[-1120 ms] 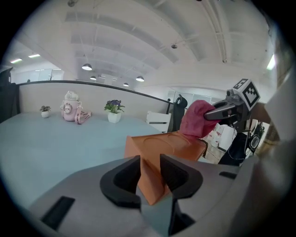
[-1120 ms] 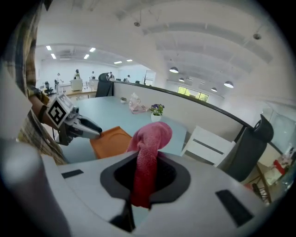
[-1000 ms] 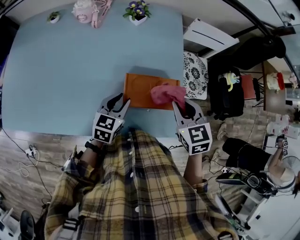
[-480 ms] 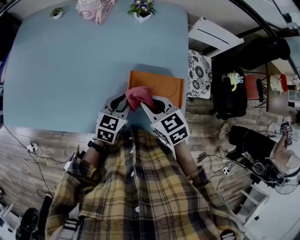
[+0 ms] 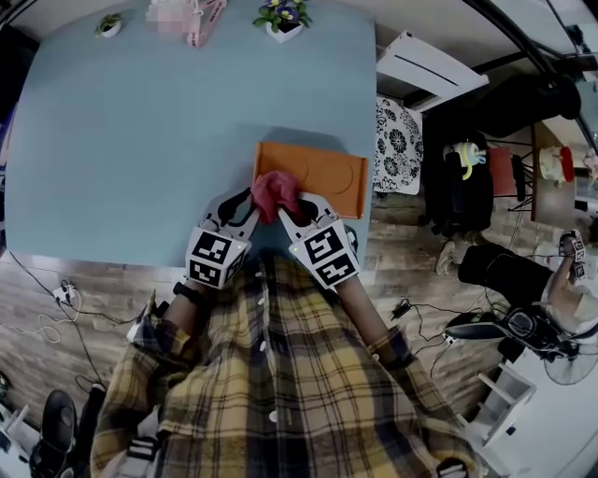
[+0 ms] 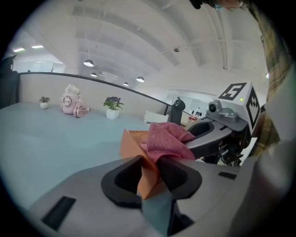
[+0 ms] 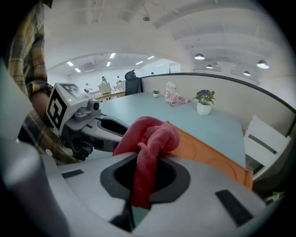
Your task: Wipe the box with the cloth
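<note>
A flat orange box lies near the front edge of the blue-grey table. My left gripper grips its near left corner. In the left gripper view that corner of the box sits between the jaws of the left gripper, which are opening slightly. A pink-red cloth rests on the box's left end, bunched in my right gripper. In the right gripper view the cloth hangs pinched between the jaws of the right gripper, over the box's rim.
At the table's far edge stand a potted flower, a pink item and a small plant. A white chair and a patterned cushion lie to the right of the table. Cables lie on the wooden floor.
My right gripper has carried the cloth from the box's right end to its left end, close beside the left gripper. The left gripper has stayed on the box's corner.
</note>
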Action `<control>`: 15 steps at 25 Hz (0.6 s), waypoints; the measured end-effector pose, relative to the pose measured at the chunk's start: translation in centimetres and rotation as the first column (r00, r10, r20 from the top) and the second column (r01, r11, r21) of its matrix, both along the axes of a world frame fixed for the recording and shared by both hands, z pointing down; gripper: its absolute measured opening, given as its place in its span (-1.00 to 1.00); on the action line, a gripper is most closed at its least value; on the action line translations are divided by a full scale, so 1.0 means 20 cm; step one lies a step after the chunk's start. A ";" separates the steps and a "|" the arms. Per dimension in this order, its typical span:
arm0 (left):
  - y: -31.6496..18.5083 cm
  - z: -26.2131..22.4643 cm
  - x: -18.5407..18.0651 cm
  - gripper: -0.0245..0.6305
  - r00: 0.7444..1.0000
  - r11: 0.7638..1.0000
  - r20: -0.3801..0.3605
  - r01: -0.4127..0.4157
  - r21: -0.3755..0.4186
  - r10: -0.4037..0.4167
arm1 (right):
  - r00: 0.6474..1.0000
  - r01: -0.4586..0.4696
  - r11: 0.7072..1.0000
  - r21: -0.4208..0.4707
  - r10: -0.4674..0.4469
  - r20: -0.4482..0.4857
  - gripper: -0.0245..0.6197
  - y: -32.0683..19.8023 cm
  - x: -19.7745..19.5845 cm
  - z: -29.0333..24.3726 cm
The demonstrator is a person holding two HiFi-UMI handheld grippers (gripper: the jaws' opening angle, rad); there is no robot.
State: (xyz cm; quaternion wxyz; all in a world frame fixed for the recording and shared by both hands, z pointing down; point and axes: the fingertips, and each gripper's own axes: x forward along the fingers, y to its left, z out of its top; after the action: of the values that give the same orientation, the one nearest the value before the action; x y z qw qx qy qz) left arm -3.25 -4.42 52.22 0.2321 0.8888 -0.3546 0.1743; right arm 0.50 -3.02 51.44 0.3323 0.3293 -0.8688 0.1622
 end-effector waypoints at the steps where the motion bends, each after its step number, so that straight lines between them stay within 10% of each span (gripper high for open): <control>1: 0.00 0.00 0.00 -0.58 1.000 1.000 0.001 -0.001 0.001 0.001 | 1.000 0.002 1.000 0.007 -0.002 -0.023 -0.79 0.00 0.01 0.00; 15: 0.00 0.00 0.00 -0.57 1.000 1.000 0.012 -0.006 0.003 0.006 | 0.979 -0.100 0.995 0.027 0.103 -0.178 -0.79 0.06 0.38 0.01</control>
State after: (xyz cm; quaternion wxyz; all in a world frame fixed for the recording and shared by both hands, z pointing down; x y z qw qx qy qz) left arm -3.19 -4.37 52.20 0.2283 0.8891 -0.3536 0.1798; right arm 8.09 -1.73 51.59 0.3975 0.3895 -0.8188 0.1410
